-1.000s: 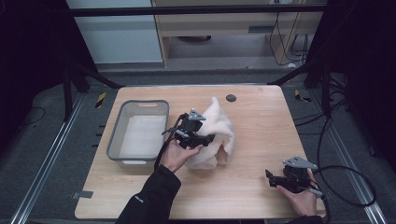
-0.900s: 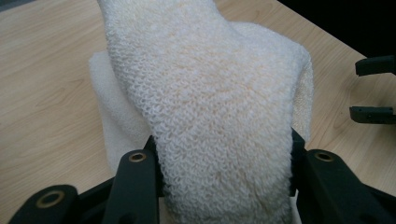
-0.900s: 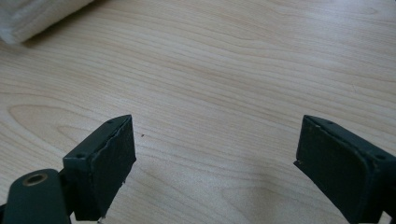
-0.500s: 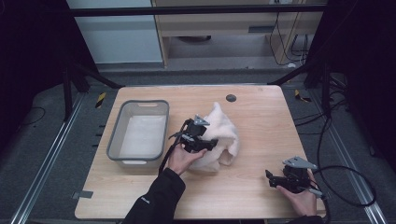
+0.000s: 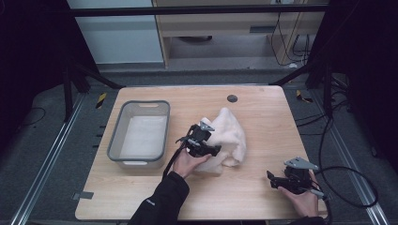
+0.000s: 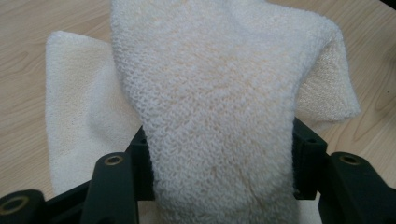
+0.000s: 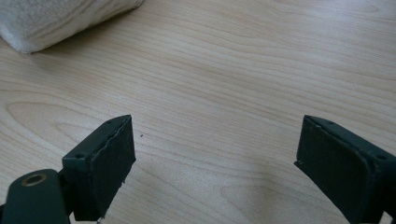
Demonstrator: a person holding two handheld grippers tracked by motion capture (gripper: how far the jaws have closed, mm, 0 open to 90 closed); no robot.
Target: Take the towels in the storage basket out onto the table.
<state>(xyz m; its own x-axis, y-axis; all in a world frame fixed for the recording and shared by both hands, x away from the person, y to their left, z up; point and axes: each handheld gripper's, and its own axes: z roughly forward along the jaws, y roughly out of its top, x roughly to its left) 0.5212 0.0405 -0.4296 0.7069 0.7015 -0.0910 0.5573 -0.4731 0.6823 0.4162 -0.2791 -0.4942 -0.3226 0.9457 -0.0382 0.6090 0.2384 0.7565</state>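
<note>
A white terry towel (image 5: 231, 133) lies bunched in the middle of the wooden table (image 5: 267, 112). My left gripper (image 5: 211, 149) is at the towel's left side, shut on a thick fold of it. In the left gripper view that fold of towel (image 6: 210, 70) fills the gap between the black jaws of my left gripper (image 6: 217, 149) and drapes forward onto the wood. My right gripper (image 5: 272, 179) rests low near the table's front right, open, with bare wood between its jaws. In the right gripper view, that gripper (image 7: 215, 154) points toward a towel edge (image 7: 46, 18) at the top left.
A grey plastic bin (image 5: 141, 104) with a pale lining stands left of the towel. A small dark round spot (image 5: 232, 98) sits near the table's far edge. Cables trail off the right side by the right hand.
The left gripper has shifted slightly right and toward me with the towel, and the towel's raised peak has sunk lower. The right gripper has stayed put.
</note>
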